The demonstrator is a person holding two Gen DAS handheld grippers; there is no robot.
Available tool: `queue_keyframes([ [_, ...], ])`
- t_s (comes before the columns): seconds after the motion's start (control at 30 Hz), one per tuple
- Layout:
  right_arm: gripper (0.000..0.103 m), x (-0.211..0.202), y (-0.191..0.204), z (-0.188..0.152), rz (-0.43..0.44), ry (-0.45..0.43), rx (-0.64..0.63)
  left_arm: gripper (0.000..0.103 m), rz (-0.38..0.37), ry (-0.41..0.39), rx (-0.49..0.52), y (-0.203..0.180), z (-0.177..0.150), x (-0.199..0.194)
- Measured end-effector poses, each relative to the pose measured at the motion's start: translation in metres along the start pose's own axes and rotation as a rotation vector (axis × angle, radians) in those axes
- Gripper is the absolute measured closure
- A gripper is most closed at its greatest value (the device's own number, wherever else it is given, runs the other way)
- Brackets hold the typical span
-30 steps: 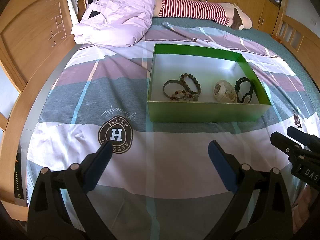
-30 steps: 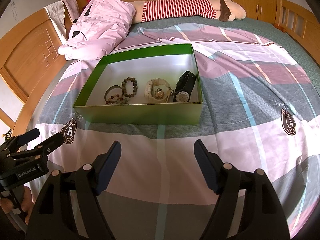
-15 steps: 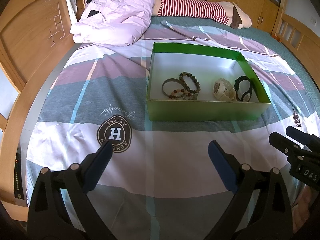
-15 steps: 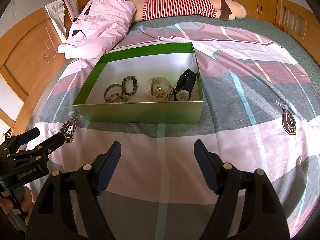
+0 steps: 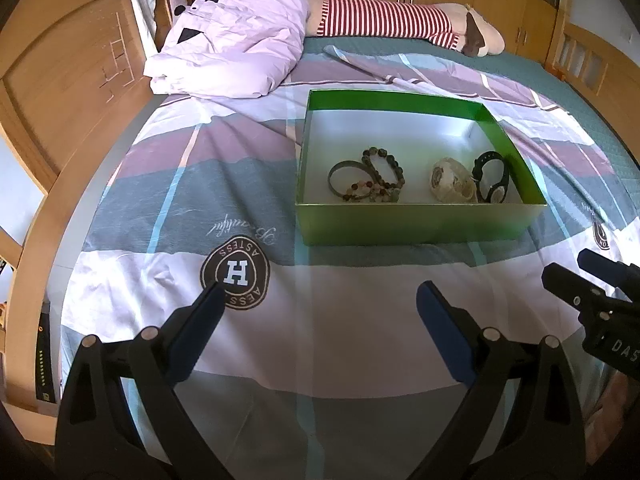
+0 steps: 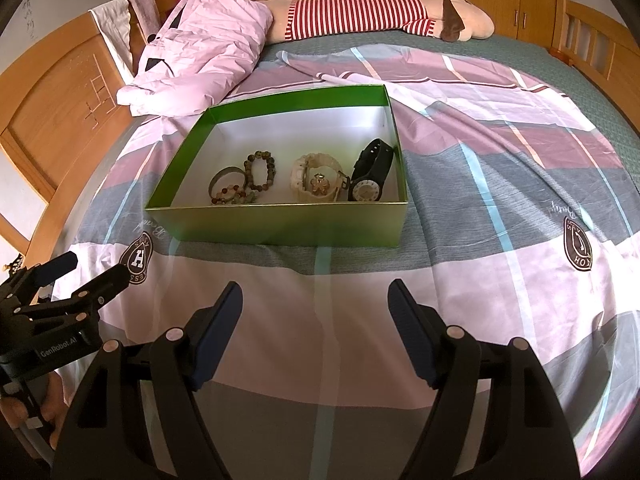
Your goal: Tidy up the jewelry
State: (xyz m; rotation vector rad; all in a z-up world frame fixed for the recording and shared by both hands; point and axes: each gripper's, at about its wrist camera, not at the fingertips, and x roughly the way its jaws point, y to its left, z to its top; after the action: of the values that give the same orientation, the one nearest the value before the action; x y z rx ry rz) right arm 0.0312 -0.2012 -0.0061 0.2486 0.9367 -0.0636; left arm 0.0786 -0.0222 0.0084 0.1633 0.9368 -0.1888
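Both tongs are hanging wide apart over the near edge of the bed, gripping nothing: our left gripper (image 5: 320,304) is spreading its blue pads above the white band of the bedspread (image 5: 192,184), and our right gripper (image 6: 316,304) is doing the same just beside it. Ahead of us the green box (image 6: 280,224) is sitting on the bedspread around the middle of the bed, and all the jewelry is lying along its near wall. At the left we are seeing a metal bangle (image 6: 226,178) touching a beaded bracelet (image 6: 262,172), with a smaller beaded strand (image 6: 232,196) tangled against them. Next comes the cream watch (image 6: 316,182), and the black watch (image 6: 370,176) is leaning in the box's near right corner. Toward the far edge, a lilac duvet (image 5: 236,48) is lying bunched by the headboard (image 5: 68,92), with a striped plush toy (image 6: 384,12) stretched beside it.
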Motion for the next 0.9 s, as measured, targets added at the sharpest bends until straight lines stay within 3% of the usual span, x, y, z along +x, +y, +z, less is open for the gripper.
queue_keyframes([
  [0.9, 0.027, -0.0012, 0.0034, -0.0006, -0.012, -0.003, -0.010, 0.004, 0.012, 0.010, -0.005, 0.0015, -0.0002, 0.0027],
])
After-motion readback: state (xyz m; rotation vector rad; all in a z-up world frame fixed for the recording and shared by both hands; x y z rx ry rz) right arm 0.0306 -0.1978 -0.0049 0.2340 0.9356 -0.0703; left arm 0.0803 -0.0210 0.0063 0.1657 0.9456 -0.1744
